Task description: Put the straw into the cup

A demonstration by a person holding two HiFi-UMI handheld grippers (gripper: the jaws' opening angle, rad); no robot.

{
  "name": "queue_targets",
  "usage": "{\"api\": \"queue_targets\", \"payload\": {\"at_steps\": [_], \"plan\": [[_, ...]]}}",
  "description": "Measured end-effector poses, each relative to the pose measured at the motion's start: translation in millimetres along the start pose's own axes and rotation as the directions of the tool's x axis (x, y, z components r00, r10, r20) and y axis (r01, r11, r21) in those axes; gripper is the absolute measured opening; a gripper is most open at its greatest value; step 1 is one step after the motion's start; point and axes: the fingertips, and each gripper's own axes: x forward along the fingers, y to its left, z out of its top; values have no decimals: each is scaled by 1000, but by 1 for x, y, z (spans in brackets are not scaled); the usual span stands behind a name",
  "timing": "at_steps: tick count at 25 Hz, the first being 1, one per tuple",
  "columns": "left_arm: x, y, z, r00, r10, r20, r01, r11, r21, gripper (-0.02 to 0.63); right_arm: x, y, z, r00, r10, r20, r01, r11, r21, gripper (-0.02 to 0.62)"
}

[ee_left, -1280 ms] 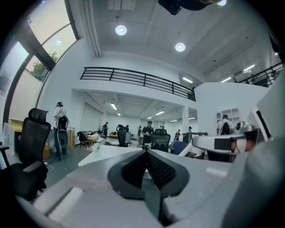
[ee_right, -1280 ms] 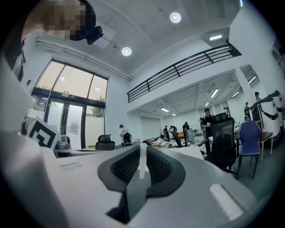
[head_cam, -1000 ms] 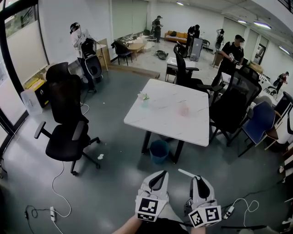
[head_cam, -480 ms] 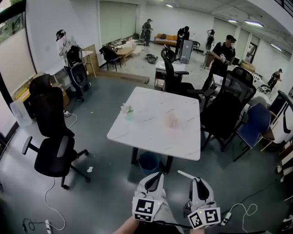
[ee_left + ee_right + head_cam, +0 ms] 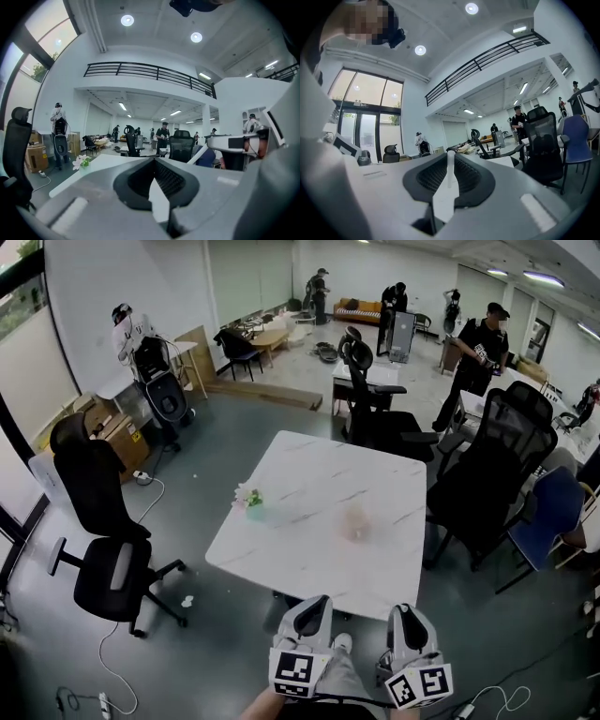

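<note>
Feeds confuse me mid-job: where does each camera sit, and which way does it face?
Head view: on the head, looking down at the table; left gripper, right gripper show.
Left gripper view: on that gripper, along its shut jaws toward the table.
Right gripper view: likewise, jaws shut on the straw.
Shared, head and left: table.

A white marble table [image 5: 319, 484] is standing just ahead of the left tongs [image 5: 317, 602] and the right tongs [image 5: 406, 611] on a grey floor [image 5: 234, 437]. A black office chair [image 5: 103, 521] is sitting left of them and another chair [image 5: 492, 465] ahead to their right. Ceiling lights [image 5: 127, 20] are shining over white walls [image 5: 89, 287], with tall windows [image 5: 370, 101] glowing far left.
</note>
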Motion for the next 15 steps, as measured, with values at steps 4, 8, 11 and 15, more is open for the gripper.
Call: {"api": "queue_targets", "payload": {"at_steps": [4,8,11,15], "plan": [[66,20,4,998,58,-30,-58,998,5,2,67,-48,-3,999,28,-36,-27,999,35,46],[122,39,6,990,120,-73,-119,993,25,2,118,-85,-2,996,67,-65,-63,996,64,46],[152,48,10,983,148,-104,-144,989,44,2,142,-108,-2,993,80,-82,-73,993,93,46],[183,45,15,983,141,-120,-136,989,48,2,167,-131,-2,991,93,-92,-80,989,127,46]]}}
